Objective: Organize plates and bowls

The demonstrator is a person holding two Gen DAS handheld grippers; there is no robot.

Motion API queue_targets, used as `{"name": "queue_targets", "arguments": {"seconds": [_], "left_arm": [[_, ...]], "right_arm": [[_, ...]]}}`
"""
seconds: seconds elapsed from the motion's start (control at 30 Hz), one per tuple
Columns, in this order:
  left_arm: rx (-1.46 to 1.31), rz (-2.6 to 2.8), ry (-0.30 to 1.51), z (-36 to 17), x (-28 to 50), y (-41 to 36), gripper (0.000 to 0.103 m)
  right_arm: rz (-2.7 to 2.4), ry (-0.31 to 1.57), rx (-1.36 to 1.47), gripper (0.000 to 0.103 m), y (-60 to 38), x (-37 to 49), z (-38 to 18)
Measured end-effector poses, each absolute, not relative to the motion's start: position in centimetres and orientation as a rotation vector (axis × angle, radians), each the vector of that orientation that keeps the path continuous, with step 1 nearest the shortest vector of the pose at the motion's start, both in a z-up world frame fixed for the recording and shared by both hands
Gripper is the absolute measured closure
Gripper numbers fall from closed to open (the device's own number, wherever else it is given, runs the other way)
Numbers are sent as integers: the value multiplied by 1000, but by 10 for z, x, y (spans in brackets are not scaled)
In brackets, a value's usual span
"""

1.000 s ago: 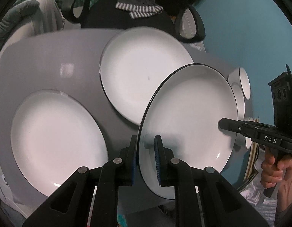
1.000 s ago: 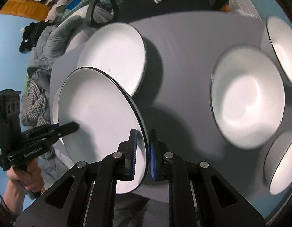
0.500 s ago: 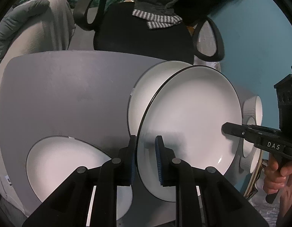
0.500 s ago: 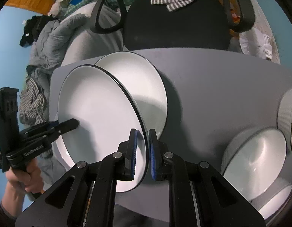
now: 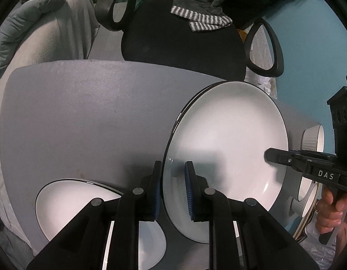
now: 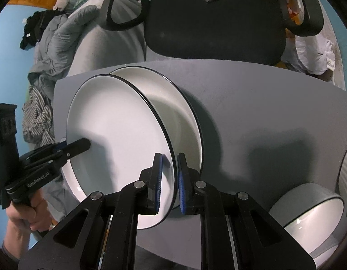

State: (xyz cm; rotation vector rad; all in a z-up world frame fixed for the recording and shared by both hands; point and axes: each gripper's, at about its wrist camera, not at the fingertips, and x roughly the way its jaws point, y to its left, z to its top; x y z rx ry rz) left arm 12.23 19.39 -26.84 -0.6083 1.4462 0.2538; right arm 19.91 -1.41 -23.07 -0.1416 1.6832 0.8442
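A white plate with a black rim (image 5: 227, 139) (image 6: 115, 130) hangs tilted just above a second, matching plate (image 6: 182, 117) that lies on the grey table (image 5: 83, 112). In the left wrist view only a sliver of that lower plate's rim (image 5: 197, 96) shows. My left gripper (image 5: 173, 168) (image 6: 84, 144) is shut on the held plate's left edge. My right gripper (image 6: 169, 159) (image 5: 269, 155) is shut on the opposite edge. A third plate (image 5: 67, 204) lies on the table near my left gripper.
Grey ribbed bowls with white insides (image 6: 308, 209) (image 5: 313, 139) stand at the table's right end. A black office chair (image 6: 214, 22) with a striped cloth over it is behind the table. Bedding and clothes lie to the left, and a person's hand (image 6: 22, 216) holds each gripper handle.
Both grippers have carried the plate toward the far plate and lowered it, so it now nearly covers that plate. The bowls have slid toward the right edge of the right wrist view.
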Motion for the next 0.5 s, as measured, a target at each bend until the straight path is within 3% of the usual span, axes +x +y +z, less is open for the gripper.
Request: {"name": "queue_targets", "arguments": {"seconds": [0.5], "left_arm": [[-586, 259, 1487, -274, 130, 189, 83]], "right_arm": [[822, 1718, -186, 84, -5, 204, -237]]}}
